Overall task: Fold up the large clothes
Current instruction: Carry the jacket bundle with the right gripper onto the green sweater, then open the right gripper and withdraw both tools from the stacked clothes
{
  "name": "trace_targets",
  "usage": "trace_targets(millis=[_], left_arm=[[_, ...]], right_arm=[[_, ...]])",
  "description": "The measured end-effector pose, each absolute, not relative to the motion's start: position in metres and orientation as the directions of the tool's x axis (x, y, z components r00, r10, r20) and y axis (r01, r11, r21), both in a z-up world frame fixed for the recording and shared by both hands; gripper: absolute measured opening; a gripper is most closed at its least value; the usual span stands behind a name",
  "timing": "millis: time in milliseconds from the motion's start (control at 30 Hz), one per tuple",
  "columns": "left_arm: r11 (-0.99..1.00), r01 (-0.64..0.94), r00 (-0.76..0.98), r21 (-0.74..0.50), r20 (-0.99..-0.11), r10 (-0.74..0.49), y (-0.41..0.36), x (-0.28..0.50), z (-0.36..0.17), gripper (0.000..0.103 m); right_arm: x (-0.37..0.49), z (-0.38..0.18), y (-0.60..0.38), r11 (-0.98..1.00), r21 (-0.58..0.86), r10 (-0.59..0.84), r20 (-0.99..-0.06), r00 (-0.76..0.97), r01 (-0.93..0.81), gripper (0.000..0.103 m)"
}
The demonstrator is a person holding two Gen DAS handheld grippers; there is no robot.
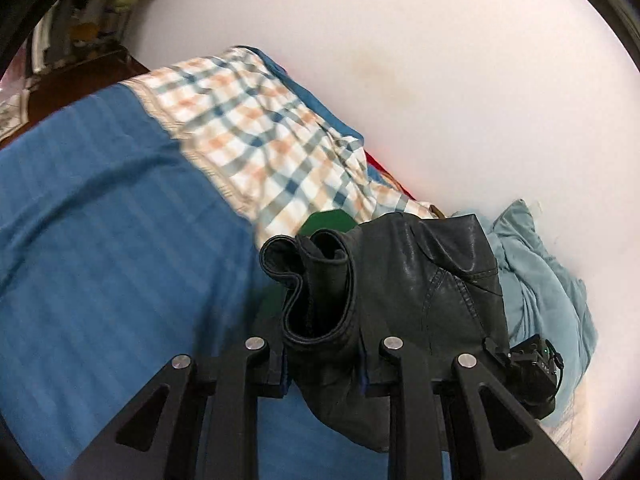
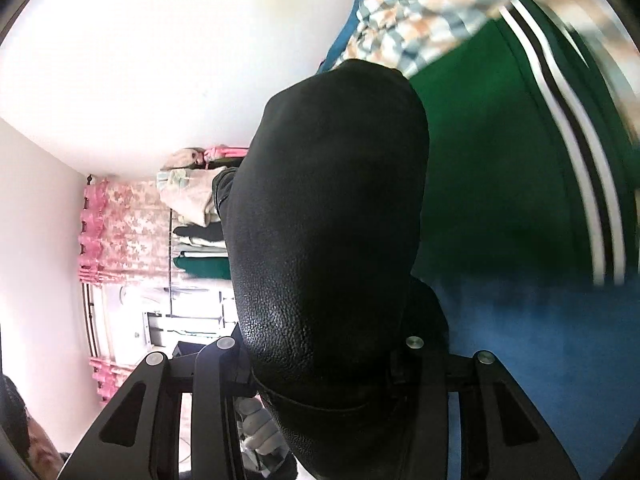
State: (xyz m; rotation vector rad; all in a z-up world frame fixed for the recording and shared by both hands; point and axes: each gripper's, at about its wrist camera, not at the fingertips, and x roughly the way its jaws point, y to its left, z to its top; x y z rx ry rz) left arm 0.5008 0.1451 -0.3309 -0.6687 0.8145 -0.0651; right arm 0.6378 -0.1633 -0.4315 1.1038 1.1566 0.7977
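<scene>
My left gripper is shut on a black leather garment, whose folded, rolled edge bulges up between the fingers above the blue bedsheet. My right gripper is shut on the same black leather garment, which fills the middle of the right wrist view and hides most of what lies behind it. The other gripper's body shows at the garment's right edge in the left wrist view.
A checked shirt lies on the bed by the white wall. A green garment with white stripes lies under it. A light blue cloth is bunched at the right. A clothes rack and pink curtains stand farther off.
</scene>
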Motion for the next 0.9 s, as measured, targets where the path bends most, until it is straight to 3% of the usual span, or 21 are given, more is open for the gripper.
trace_targets(millis=[133, 333, 433, 533, 567, 633, 667, 700, 733, 767, 800, 900], left_arm=[[0.801, -0.184, 0.679, -0.57, -0.663, -0.316, 0.127, 0.564, -0.381, 0.02], [0.839, -0.176, 0.603, -0.515, -0.73, -0.322, 0.106, 0.606, -0.465, 0.02], [0.843, -0.161, 0.589, -0.513, -0.736, -0.335, 0.107, 0.603, -0.472, 0.026], [0.845, -0.171, 0.564, -0.507, -0.753, -0.338, 0.11, 0.602, -0.471, 0.026], [0.85, -0.176, 0.555, -0.496, -0.763, -0.331, 0.11, 0.604, -0.469, 0.026], [0.877, -0.172, 0.54, -0.448, -0.788, -0.297, 0.106, 0.603, -0.456, 0.028], [0.9, -0.165, 0.532, -0.404, -0.804, -0.264, 0.102, 0.605, -0.451, 0.032], [0.918, -0.163, 0.526, -0.362, -0.819, -0.23, 0.099, 0.606, -0.45, 0.049], [0.943, -0.162, 0.521, -0.291, -0.837, -0.169, 0.094, 0.605, -0.444, 0.063], [0.966, -0.153, 0.522, -0.207, -0.847, -0.099, 0.086, 0.602, -0.436, 0.089], [0.974, -0.145, 0.532, -0.171, -0.844, -0.069, 0.084, 0.599, -0.431, 0.094], [0.991, -0.121, 0.538, -0.065, -0.843, 0.011, 0.077, 0.591, -0.417, 0.094]], right_arm=[[0.71, -0.48, -0.19, 0.277, 0.957, 0.934, -0.288, 0.209, 0.079, 0.045], [0.768, -0.577, -0.215, 0.344, 0.924, 0.919, -0.368, 0.139, 0.169, 0.045], [0.765, -0.58, -0.222, 0.35, 0.927, 0.918, -0.368, 0.149, 0.134, 0.046], [0.758, -0.57, -0.23, 0.426, 0.896, 0.884, -0.442, 0.15, 0.13, 0.055], [0.757, -0.56, -0.224, 0.487, 0.865, 0.854, -0.501, 0.141, 0.12, 0.064], [0.752, -0.54, -0.215, 0.59, 0.797, 0.785, -0.603, 0.141, 0.128, 0.07], [0.749, -0.531, -0.211, 0.641, 0.758, 0.744, -0.652, 0.144, 0.121, 0.075], [0.742, -0.516, -0.204, 0.72, 0.687, 0.669, -0.726, 0.162, 0.102, 0.086], [0.737, -0.507, -0.196, 0.781, 0.619, 0.599, -0.781, 0.176, 0.085, 0.089], [0.728, -0.495, -0.186, 0.861, 0.506, 0.488, -0.852, 0.19, 0.056, 0.089], [0.72, -0.487, -0.177, 0.906, 0.421, 0.405, -0.89, 0.21, 0.039, 0.089], [0.684, -0.462, -0.15, 0.983, 0.182, 0.166, -0.949, 0.268, 0.035, 0.09]])
